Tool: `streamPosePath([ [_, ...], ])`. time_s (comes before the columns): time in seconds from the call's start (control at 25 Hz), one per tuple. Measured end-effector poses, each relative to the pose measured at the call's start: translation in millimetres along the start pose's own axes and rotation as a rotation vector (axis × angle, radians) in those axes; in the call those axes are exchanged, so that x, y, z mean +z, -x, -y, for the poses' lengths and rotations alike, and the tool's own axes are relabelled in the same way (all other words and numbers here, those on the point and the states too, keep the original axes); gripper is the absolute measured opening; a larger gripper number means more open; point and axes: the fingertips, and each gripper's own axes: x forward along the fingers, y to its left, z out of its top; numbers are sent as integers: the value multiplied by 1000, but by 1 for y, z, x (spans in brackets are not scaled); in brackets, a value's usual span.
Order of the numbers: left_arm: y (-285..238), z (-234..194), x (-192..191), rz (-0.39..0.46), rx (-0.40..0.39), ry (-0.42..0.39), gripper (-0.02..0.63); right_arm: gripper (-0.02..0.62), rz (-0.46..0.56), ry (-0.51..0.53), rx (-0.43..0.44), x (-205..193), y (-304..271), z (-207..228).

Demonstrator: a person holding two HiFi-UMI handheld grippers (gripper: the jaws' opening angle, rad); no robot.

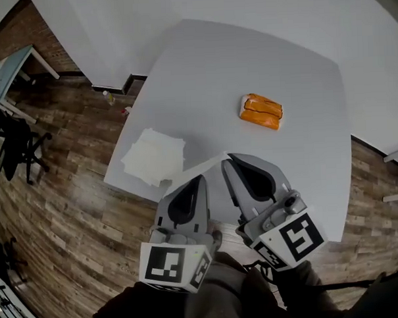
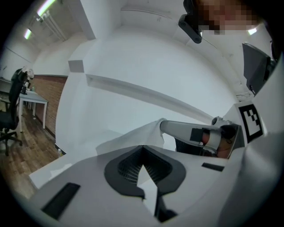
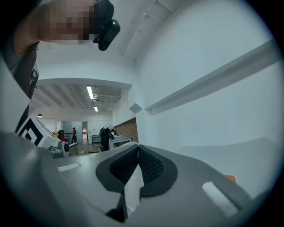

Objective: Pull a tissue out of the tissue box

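Head view: two grippers [image 1: 200, 179] [image 1: 227, 160] pinch one tissue [image 1: 193, 170].

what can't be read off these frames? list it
- Orange tissue pack: head view, too small to show its opening; right gripper view shows only a sliver past the tool body.
- Tissue: head view, whatever hangs under the left tool and right tool is hidden.
- White stack: head view, sheet count too small to tell.
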Motion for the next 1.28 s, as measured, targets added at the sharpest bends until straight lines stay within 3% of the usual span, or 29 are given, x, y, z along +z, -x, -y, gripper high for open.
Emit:
streamPosePath([
  [0.28, 6, -115, 33, 41, 118, 9, 0, 3, -70, 11, 64, -24, -126, -28],
  [0.6, 5, -209, 54, 50, 197, -22, 0, 3, 18, 33, 5, -18, -219, -29],
  [0.96, 17, -224, 22, -26, 188, -21, 0, 3, -66, 12, -36, -120, -200, -46],
  [1.16, 28, -214, 6, -64, 183, -38, 0, 4, -184, 16, -37, -187, -188, -57],
  [1.28, 37, -208, 3, -65, 186, -53, 0, 31, -261, -16, 5, -223, -186, -71],
])
